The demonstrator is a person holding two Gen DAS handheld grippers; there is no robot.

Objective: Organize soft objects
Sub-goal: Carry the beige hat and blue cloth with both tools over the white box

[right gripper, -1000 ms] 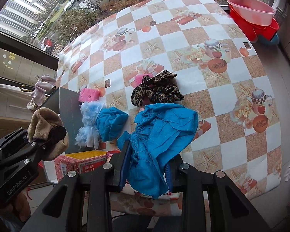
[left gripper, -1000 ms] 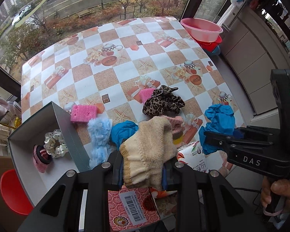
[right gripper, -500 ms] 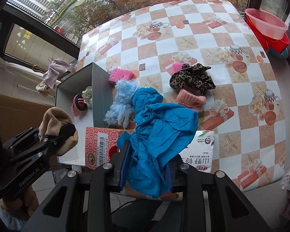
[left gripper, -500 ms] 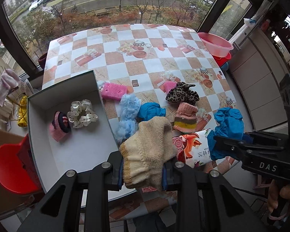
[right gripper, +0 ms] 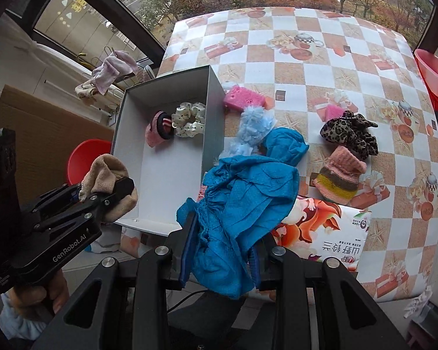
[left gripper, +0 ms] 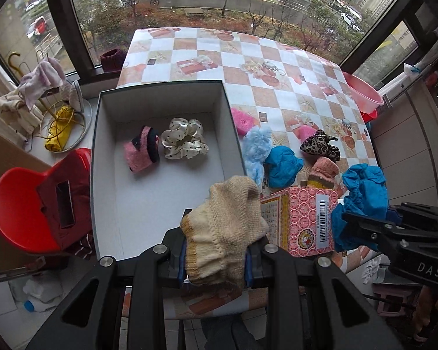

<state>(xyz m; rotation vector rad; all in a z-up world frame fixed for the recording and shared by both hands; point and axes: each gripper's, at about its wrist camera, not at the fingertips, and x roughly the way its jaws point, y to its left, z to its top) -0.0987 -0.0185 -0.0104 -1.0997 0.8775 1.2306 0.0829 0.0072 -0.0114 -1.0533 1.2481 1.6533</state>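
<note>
My left gripper [left gripper: 216, 259] is shut on a beige knitted sock [left gripper: 224, 227] and holds it over the near edge of the grey open box [left gripper: 160, 87]; it also shows in the right wrist view [right gripper: 108, 186]. My right gripper [right gripper: 220, 256] is shut on a blue crumpled cloth [right gripper: 242, 201], to the right of the box. Inside the box lie a pink sock [left gripper: 140, 151] and a cream dotted scrunchie [left gripper: 185, 141]. On the table lie a light blue fluffy piece [right gripper: 251, 128], another blue cloth [right gripper: 286, 145], a leopard scrunchie [right gripper: 347, 134], a striped pink sock [right gripper: 340, 176] and a pink sponge [right gripper: 242, 99].
A pink patterned carton [left gripper: 300, 218] and a printed bag [right gripper: 330, 236] sit at the table's near edge. A red chair [left gripper: 23, 204] stands left of the box. A pink basin [left gripper: 362, 96] is at the far right. The checkered table [right gripper: 306, 43] ends at the window.
Both grippers have risen and swung left. The left one with the beige sock now hangs over the box's near part; the right one with the blue cloth follows.
</note>
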